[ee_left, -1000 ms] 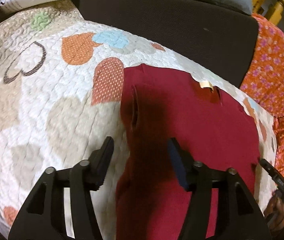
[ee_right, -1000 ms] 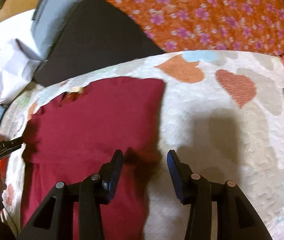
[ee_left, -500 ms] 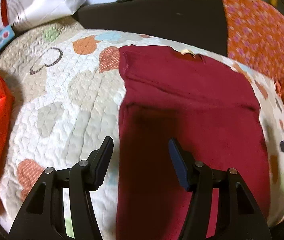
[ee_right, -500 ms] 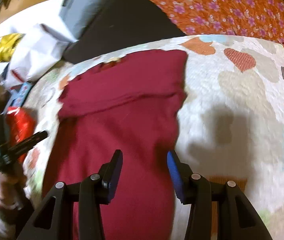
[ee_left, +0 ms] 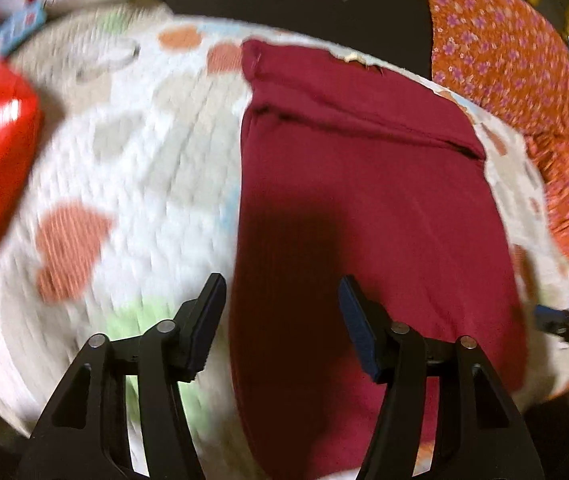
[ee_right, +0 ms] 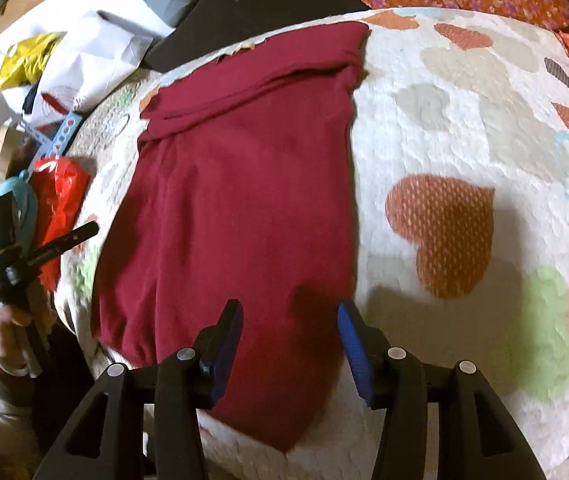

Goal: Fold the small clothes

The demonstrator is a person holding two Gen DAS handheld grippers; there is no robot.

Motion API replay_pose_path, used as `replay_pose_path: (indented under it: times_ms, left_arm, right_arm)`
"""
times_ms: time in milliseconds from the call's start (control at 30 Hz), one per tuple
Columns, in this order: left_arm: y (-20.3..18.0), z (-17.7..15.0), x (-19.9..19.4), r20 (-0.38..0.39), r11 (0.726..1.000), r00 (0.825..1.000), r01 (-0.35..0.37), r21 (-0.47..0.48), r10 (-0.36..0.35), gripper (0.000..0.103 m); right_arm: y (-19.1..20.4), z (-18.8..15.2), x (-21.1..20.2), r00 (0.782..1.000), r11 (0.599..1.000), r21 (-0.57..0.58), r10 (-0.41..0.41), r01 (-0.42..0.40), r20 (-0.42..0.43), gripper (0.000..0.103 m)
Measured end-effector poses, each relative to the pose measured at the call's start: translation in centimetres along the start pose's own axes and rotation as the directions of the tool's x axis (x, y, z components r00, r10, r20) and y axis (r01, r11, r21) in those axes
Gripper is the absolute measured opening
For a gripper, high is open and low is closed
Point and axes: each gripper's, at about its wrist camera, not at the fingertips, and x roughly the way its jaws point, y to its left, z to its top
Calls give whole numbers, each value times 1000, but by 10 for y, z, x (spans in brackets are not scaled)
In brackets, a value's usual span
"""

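So our dark red knit garment (ee_right: 244, 184) lies narrowed, sleeves folded in, on the heart-patterned quilt (ee_right: 464, 128); both our left gripper (ee_left: 280, 320) and right gripper (ee_right: 290, 340) hang apart, empty; lengthwise folds remain.

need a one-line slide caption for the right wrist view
Open right gripper hovers over the near end of a dark red garment, sides folded in, on a heart-print quilt.

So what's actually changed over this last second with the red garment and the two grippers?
Both grippers have pulled back toward the garment's near end: the left gripper and right gripper now see more of the dark red garment. Neither took hold of anything. The garment stayed flat on the heart-patterned quilt, both grippers open.
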Motion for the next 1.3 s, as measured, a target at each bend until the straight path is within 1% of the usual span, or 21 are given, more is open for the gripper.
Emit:
replay_pose_path:
  times_ms: [33, 67, 167, 233, 333, 400, 467, 567, 667, 700, 733, 767, 800, 833, 867, 900, 933, 1033, 1100, 1200, 1300]
  left_arm:
    - [3, -7, -2, -13, 1000, 1000, 21, -21, -21, 66]
    - [6, -15, -3, -27, 999, 999, 34, -40, -35, 67]
    - [11, -36, -3, -76, 997, 996, 46, -68, -51, 67]
    - [11, -45, -1, -98, 995, 993, 52, -83, -60, 67]
    - [8, -55, 4, -142, 996, 988, 53, -74, -63, 67]
    - [2, -58, 7, -139, 998, 989, 35, -44, -41, 70]
    - [-6, -60, 11, -131, 1000, 991, 27, -5, -27, 81]
    - [-12, -60, 18, -136, 999, 990, 29, 13, -27, 91]
    - [-11, -59, 20, -141, 999, 989, 38, 4, -37, 91]
    - [-10, -58, 20, -138, 999, 989, 51, -4, -51, 89]
    - [-9, -57, 19, -137, 998, 989, 55, -5, -55, 75]
    - [-9, -57, 18, -136, 999, 990, 44, 4, -43, 54]
    - [-9, -55, 18, -147, 998, 988, 59, 24, -55, 42]
    - [-8, -53, 17, -157, 996, 984, 91, 20, -87, 17]
    - [-6, -50, 17, -180, 989, 972, 149, -17, -150, 13]
    - [-6, -46, 14, -184, 985, 967, 173, -27, -175, 13]
    - [-6, -42, 11, -178, 983, 967, 185, -18, -185, 13]
    - [-9, -19, -4, -144, 966, 956, 257, -11, -256, 13]
    - [-10, 2, -13, -113, 962, 955, 275, 2, -273, 13]
    - [-7, 32, -15, -77, 959, 956, 285, 1, -284, 13]
    - [-5, 64, -12, -40, 959, 958, 285, -1, -285, 13]
  right_arm:
    - [-1, -4, 1, 1000, 1000, 5, 2, -2, -12, 49]
    - [-3, -8, 2, 1000, 1000, 12, 10, -9, -23, 50]
    - [-8, -17, 10, 998, 999, 37, 38, -36, -58, 50]
    - [-9, -20, 16, 996, 998, 48, 39, -36, -81, 51]
    - [-10, -26, 23, 993, 997, 61, 58, -52, -104, 51]
    - [-8, -26, 25, 992, 996, 59, 75, -69, -104, 54]
    - [-10, -26, 28, 990, 993, 83, 94, -86, -102, 56]
    - [-10, -24, 31, 988, 986, 111, 130, -120, -84, 60]
    - [-7, -24, 33, 985, 982, 116, 156, -147, -73, 60]
    - [-6, -24, 34, 983, 981, 111, 167, -158, -71, 57]
    - [-4, -24, 34, 981, 981, 100, 176, -168, -76, 52]
    - [-1, -22, 35, 978, 979, 93, 189, -181, -85, 36]
    - [0, -20, 35, 968, 969, 103, 234, -225, -86, 14]
    - [2, -17, 34, 959, 958, 113, 272, -262, -75, 11]
    - [5, -12, 30, 947, 945, 107, 316, -309, -54, 11]
    - [11, -6, 25, 938, 936, 88, 344, -340, -36, 11]
    - [15, 1, 20, 930, 928, 74, 367, -365, -18, 11]
    - [23, 29, 5, 900, 900, 40, 433, -435, 38, 11]
    - [25, 53, -3, 892, 894, 15, 445, -447, 82, 11]
    - [25, 85, -6, 883, 892, 5, 448, -453, 143, 11]
    - [16, 115, -7, 879, 894, 8, 440, -449, 184, 11]
